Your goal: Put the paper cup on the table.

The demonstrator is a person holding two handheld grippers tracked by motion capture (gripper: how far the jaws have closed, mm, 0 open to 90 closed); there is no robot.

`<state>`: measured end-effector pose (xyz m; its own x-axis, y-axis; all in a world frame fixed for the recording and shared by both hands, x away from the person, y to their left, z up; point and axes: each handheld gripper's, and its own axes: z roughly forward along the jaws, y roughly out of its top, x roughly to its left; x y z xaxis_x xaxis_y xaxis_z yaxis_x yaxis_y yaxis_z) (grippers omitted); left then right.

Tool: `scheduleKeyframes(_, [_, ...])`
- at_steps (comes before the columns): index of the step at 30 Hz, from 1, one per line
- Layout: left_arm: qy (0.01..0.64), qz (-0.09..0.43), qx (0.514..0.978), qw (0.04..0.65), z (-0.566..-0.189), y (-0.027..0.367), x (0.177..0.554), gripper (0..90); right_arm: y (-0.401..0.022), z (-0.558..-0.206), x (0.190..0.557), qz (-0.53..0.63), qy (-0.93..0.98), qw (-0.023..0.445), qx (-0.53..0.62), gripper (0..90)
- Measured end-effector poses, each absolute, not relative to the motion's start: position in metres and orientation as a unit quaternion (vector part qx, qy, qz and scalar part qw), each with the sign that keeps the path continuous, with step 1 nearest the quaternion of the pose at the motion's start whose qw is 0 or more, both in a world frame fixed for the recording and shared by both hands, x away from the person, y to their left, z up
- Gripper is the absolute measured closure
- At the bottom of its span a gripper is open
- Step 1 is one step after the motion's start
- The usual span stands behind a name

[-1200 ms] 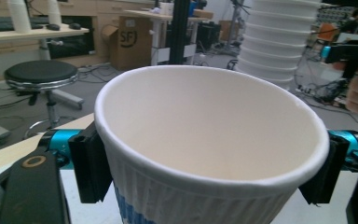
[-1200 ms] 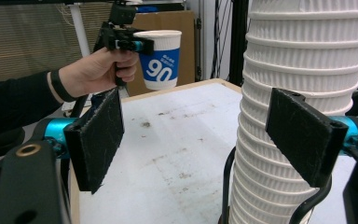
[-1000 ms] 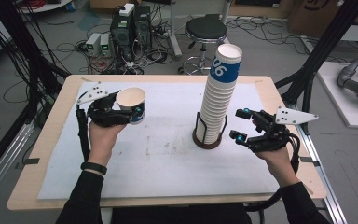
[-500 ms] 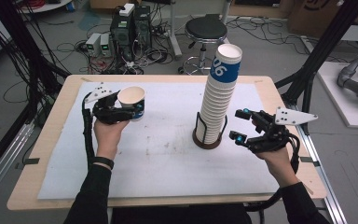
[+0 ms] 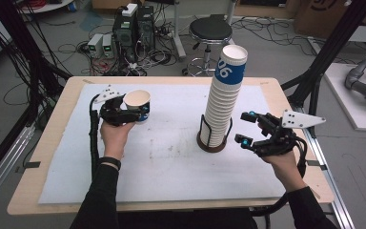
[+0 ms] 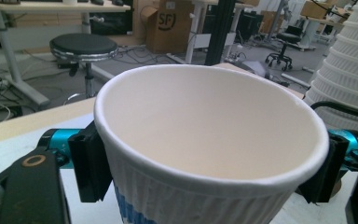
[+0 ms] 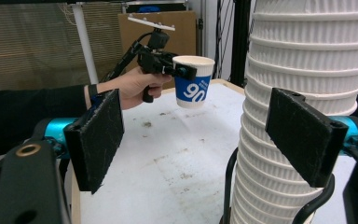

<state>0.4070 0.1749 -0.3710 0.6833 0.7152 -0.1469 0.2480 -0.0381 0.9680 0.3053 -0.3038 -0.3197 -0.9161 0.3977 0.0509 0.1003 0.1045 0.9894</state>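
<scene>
Paper cup (image 6: 205,154) base hidden within left claw (image 6: 209,163).

the cup stack (image 7: 303,93) runs off the right gripper view's top; the held cup (image 6: 205,154) is cut off below.

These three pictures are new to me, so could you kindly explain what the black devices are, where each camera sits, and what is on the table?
A person sits at a table covered by a white mat, holding a hand-held two-jaw clamp in each hand. The high view looks down from above. The other two cameras ride on the clamps and look along their jaws. The left gripper is shut on a paper cup, white with a blue band, held off the table; its camera looks into the cup's empty inside. The right gripper is open, beside a tall stack of cups standing in a dark holder.
</scene>
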Motion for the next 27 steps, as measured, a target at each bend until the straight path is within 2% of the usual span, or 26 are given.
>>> scheduleKeyframes(2, [0.349, 0.209, 0.682, 0.608, -0.378, 0.176, 0.405, 21.4, -0.304, -0.32, 0.305, 0.648, 0.734, 0.116, 0.168, 19.6])
scheduleKeyframes(15, [0.378, 0.209, 0.678, 0.594, -0.413, 0.183, 0.411, 21.3, -0.302, -0.32, 0.305, 0.644, 0.738, 0.112, 0.171, 19.6])
scheduleKeyframes(27, [0.388, 0.228, 0.682, 0.576, -0.428, 0.182, 0.422, 21.3, -0.302, -0.322, 0.305, 0.642, 0.739, 0.114, 0.169, 19.6])
